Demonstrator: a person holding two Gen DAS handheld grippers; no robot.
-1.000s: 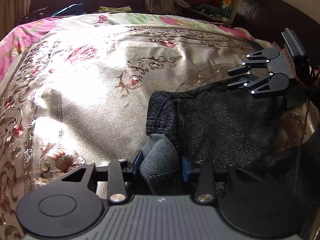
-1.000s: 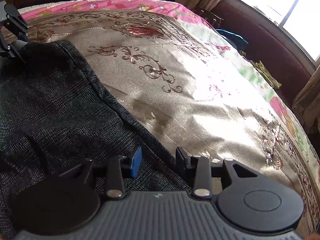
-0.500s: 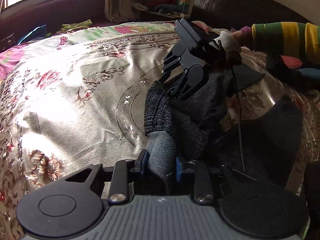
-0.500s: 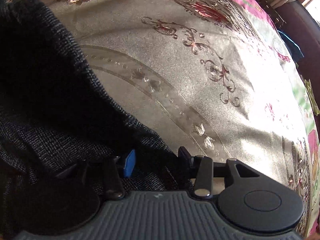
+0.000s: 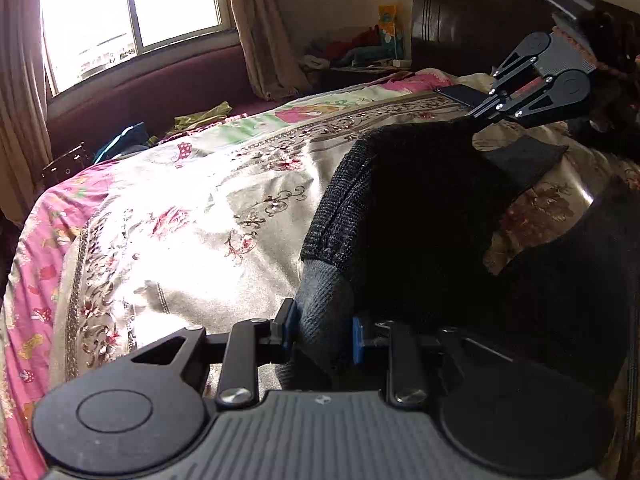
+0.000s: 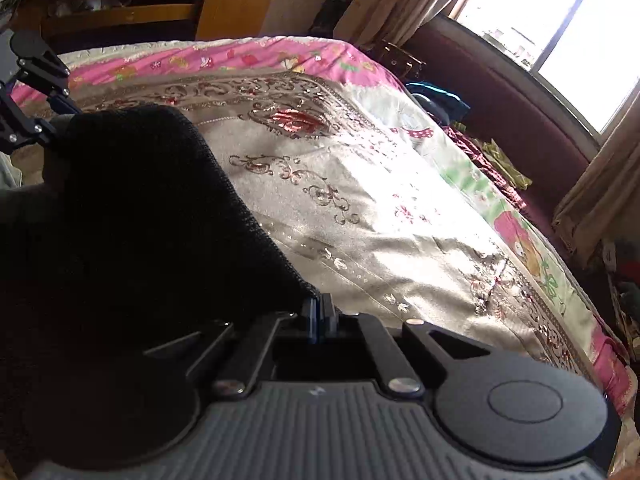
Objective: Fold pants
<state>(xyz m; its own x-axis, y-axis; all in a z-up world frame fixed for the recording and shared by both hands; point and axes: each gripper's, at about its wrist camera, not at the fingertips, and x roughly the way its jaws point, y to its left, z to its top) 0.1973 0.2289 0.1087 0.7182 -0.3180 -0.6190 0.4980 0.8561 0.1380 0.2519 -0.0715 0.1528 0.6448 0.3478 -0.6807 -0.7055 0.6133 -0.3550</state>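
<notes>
The dark grey knit pants (image 5: pixel 416 208) are lifted above the bed and hang between my two grippers. My left gripper (image 5: pixel 322 330) is shut on the grey ribbed cuff (image 5: pixel 324 304) at one corner. My right gripper (image 6: pixel 319 318) is shut on the pants' edge (image 6: pixel 256 224), its jaws nearly together on thin cloth. In the left wrist view the right gripper (image 5: pixel 476 114) holds the far upper corner. In the right wrist view the left gripper (image 6: pixel 52 120) shows at the far left by the other corner. The pants' lower part is in dark shadow.
The bed has a gold floral cover (image 5: pixel 192 216) with a pink patterned border (image 6: pixel 240 60). A maroon window bench (image 5: pixel 160 92) with loose clothes runs along the window. A dark headboard (image 5: pixel 472 28) and a wooden cabinet (image 6: pixel 160 8) stand at the bed's ends.
Both grippers have risen and lifted the pants off the bed. The right gripper's jaws closed on the pants' edge. The views tilted up toward the window and walls.
</notes>
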